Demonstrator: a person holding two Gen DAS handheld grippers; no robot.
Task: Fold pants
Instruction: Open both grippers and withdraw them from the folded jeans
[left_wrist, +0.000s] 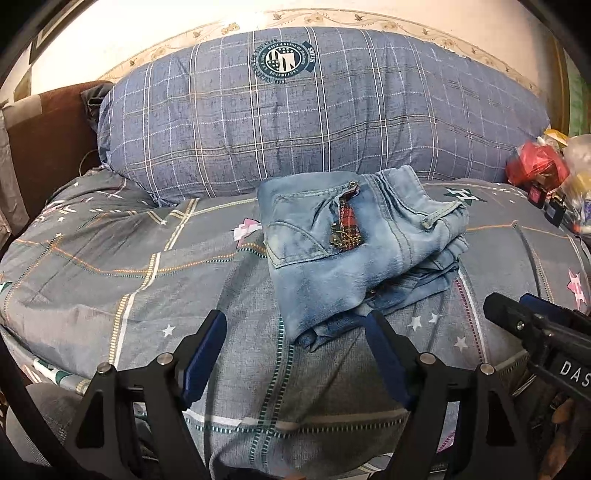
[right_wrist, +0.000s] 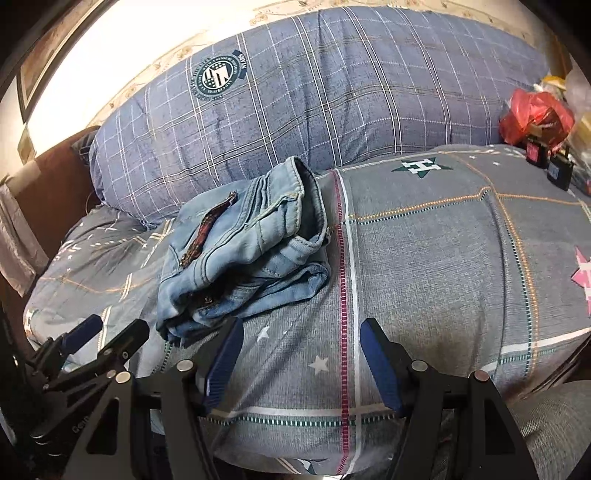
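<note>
Left tongs (left_wrist: 295, 354) and right tongs (right_wrist: 301, 363) both apart, empty, just near side of the folded jeans (left_wrist: 354, 251) on bed (left_wrist: 110, 258). Looks finished; back off without snagging the near edge.

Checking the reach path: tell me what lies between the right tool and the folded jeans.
Only bare bedspread, in the right wrist view: the open right tool hangs just short of the folded jeans.

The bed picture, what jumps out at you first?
A bundle of folded light-blue jeans with a red plaid patch sits mid-bed on the grey star-print quilt. Behind it lies a big blue plaid pillow with a round crest. Red plastic bags clutter the right edge.
</note>
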